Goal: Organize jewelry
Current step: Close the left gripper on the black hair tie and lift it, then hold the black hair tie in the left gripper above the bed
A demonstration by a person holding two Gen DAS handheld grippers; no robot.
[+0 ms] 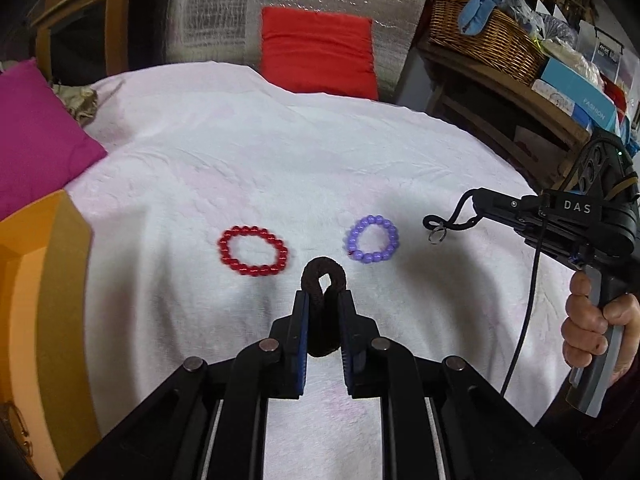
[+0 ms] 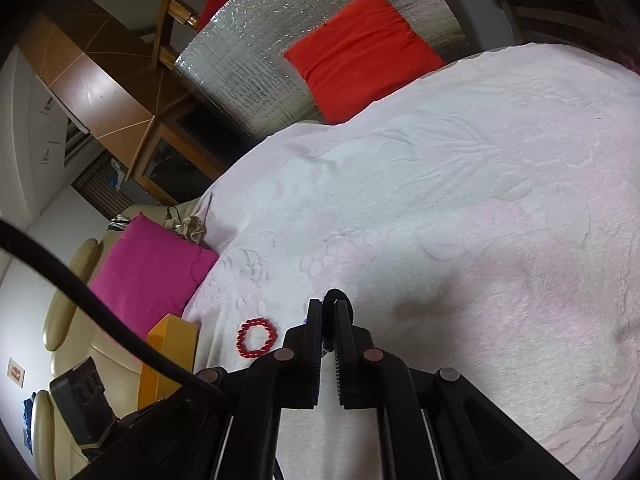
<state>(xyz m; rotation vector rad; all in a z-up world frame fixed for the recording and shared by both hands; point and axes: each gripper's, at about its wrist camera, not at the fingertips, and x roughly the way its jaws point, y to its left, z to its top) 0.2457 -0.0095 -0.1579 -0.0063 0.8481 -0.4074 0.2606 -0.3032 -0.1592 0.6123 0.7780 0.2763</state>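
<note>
My left gripper (image 1: 324, 300) is shut on a dark brown bracelet (image 1: 323, 276), squeezed into a loop and held above the white cloth (image 1: 280, 152). A red bead bracelet (image 1: 253, 251) lies on the cloth to its left, a purple bead bracelet (image 1: 372, 239) to its right. My right gripper (image 1: 474, 210) hovers right of the purple one, shut on a black cord with a small metal ring (image 1: 437, 234). In the right wrist view the right gripper (image 2: 328, 308) pinches the black cord (image 2: 335, 295), and the red bracelet (image 2: 256, 338) lies to its left.
An orange box (image 1: 40, 280) stands at the cloth's left edge, a magenta cushion (image 1: 36, 136) behind it. A red cushion (image 1: 318, 52) leans on silver foil at the back. A wicker basket (image 1: 484, 36) and boxes fill shelves at the right.
</note>
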